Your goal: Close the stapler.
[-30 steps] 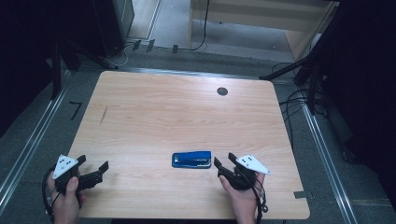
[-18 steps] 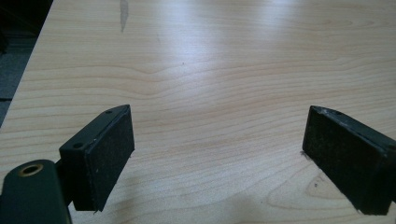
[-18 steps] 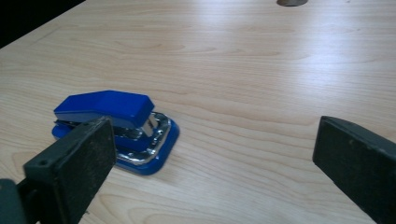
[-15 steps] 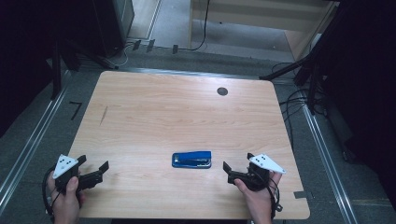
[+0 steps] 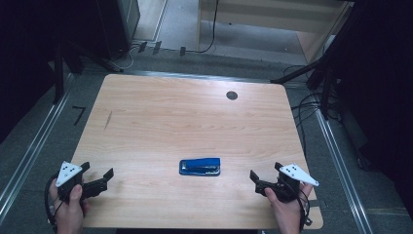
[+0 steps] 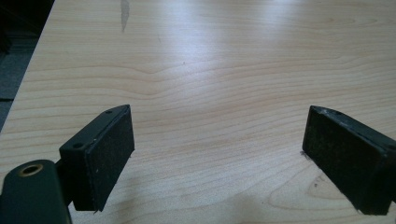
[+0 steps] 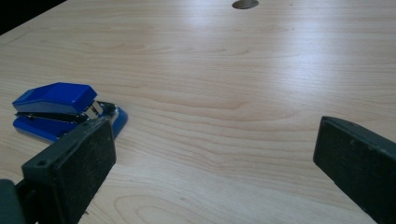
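Both black two-jaw grippers, left (image 5: 97, 181) and right (image 5: 261, 182), gaped empty; flat blue plastic stapler (image 5: 200, 167) lay between on pale wooden table (image 5: 170, 117).

It looked like a lab or recording workspace: a bare wooden table (image 5: 190, 122) with a cable grommet (image 5: 232, 95) far ahead of the jaws stood on grey carpet, with metal floor rails (image 5: 29, 151), loose cables (image 5: 311, 105) and dark stands (image 5: 321, 73) around.
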A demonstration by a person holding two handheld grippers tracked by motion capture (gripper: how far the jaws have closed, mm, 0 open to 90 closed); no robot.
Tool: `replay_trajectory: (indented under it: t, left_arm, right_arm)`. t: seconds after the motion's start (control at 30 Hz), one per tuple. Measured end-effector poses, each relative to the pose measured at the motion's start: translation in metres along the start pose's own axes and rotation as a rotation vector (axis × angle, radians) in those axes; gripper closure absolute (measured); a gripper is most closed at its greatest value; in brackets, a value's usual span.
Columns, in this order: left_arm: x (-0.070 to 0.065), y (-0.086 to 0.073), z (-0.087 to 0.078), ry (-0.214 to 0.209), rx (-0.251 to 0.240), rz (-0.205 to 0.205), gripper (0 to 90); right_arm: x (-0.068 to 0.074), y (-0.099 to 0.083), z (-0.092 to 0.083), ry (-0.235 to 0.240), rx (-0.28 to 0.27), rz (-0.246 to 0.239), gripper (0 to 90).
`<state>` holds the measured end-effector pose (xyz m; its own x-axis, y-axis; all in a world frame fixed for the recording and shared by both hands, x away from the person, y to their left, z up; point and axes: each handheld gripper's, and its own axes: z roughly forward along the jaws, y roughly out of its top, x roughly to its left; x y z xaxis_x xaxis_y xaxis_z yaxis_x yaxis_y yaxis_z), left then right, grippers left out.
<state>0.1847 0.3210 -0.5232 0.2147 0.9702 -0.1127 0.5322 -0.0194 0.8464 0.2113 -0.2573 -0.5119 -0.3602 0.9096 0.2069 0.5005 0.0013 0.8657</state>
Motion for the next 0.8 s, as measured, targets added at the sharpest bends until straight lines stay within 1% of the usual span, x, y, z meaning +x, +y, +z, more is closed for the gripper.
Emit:
replay_trajectory:
  t: [0.2,0.37,0.53,0.67,0.8]
  left_arm:
    - [0.0,0.0,0.0,0.003,-0.001,0.001,9.4]
    - [0.0,0.0,0.0,0.002,-0.004,0.0,9.4]
    - [0.0,0.0,0.0,0.003,-0.004,-0.001,9.4]
    - [0.002,0.0,-0.001,-0.004,-0.008,-0.026,9.4]
    - [0.001,0.0,0.0,-0.002,-0.008,-0.013,9.4]
  right_arm:
    - [-0.012,-0.003,-0.008,-0.002,-0.004,0.008,0.0]
    - [-0.024,-0.006,-0.016,-0.019,-0.013,0.016,0.0]
    - [-0.042,-0.008,-0.025,-0.043,-0.022,0.035,0.0]
    - [-0.055,-0.01,-0.031,-0.054,-0.036,0.056,0.0]
    - [-0.066,-0.013,-0.038,-0.071,-0.041,0.061,0.0]
